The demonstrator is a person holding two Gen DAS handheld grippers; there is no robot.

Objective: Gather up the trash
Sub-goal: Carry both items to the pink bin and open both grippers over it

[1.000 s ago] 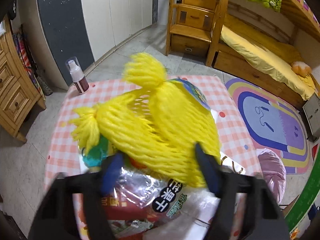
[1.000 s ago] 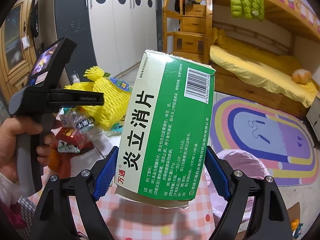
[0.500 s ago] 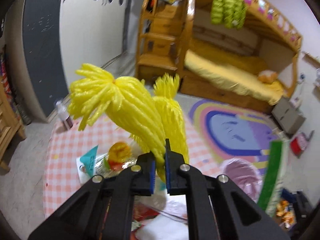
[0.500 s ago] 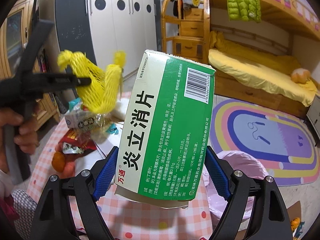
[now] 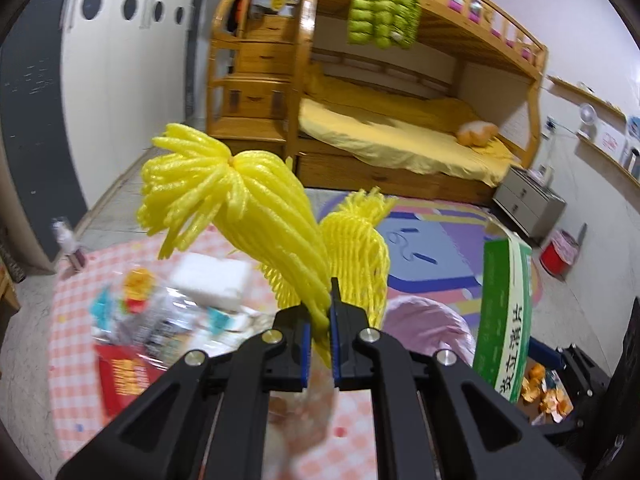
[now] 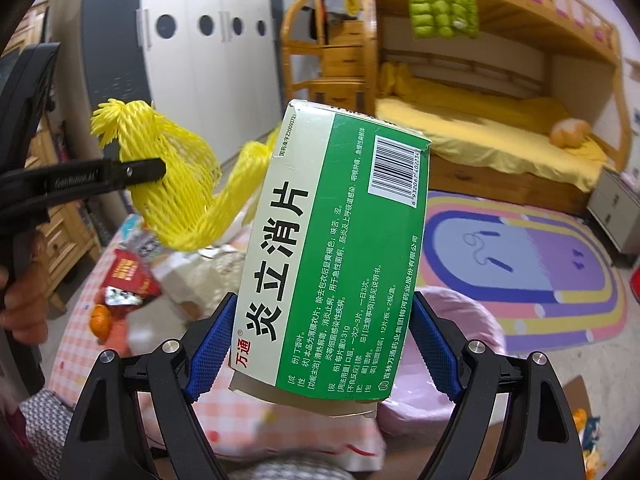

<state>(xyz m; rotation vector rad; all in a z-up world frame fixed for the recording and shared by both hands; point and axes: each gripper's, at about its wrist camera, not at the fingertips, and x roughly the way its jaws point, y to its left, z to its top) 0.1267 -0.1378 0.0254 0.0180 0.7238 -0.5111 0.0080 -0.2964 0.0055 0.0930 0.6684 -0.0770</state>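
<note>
Both wrist views look forward along their fingers from above the checked table (image 5: 72, 312), facing the bunk bed (image 5: 400, 136) and rug (image 6: 520, 264). The left view sits close behind the yellow foam net (image 5: 280, 240); the right sits close behind the green box (image 6: 332, 248). Each shows the other's item

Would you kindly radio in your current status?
Left claw shut on yellow foam net, lifted. Right claw shut on green medicine box. Pink-lined bin below, nothing blocking.
</note>
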